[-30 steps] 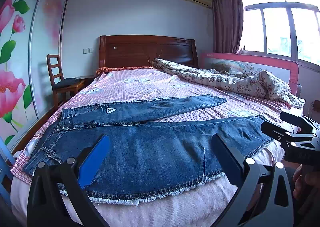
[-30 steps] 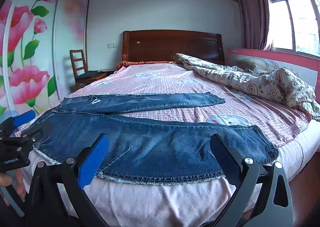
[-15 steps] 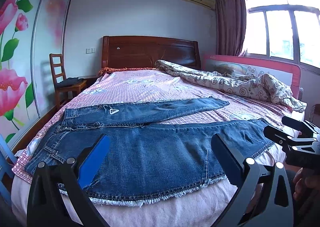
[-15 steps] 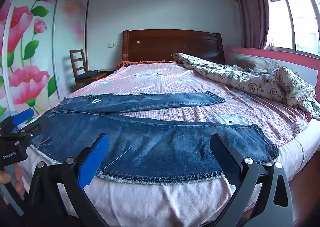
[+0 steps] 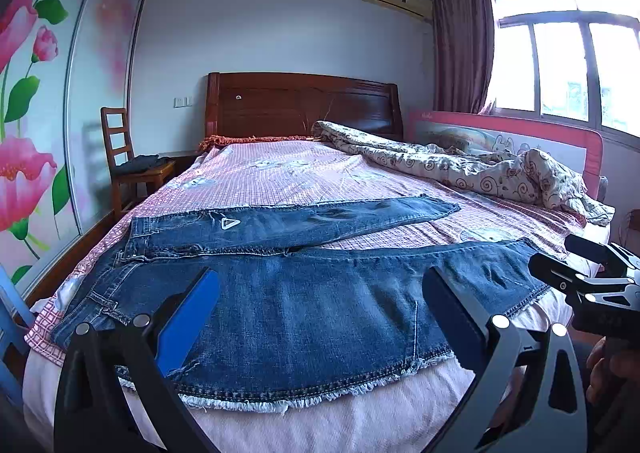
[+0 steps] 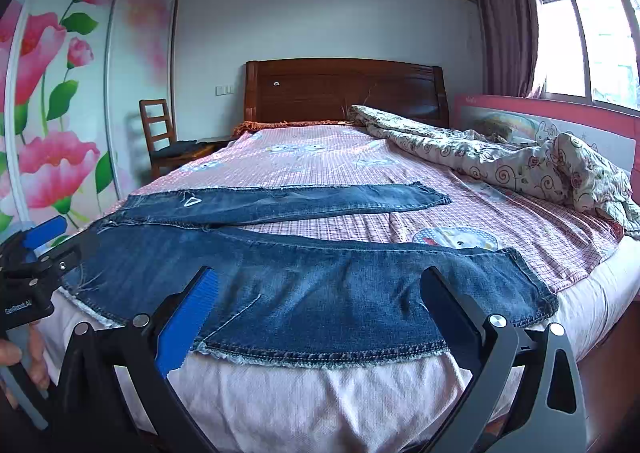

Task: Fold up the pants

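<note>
Blue jeans lie spread flat across the foot of the bed, waist at the left, the two legs splayed apart toward the right; they also show in the right wrist view. My left gripper is open and empty, held just short of the frayed near edge of the near leg. My right gripper is open and empty, in front of the same leg further right. Each gripper shows at the edge of the other's view, the right one and the left one.
The bed has a pink checked sheet and a wooden headboard. A crumpled patterned quilt lies along the right side by a pink bed rail. A wooden chair stands at the left by a flowered wardrobe.
Both grippers have barely shifted; the left view has tilted up a little. The jeans have not moved.
</note>
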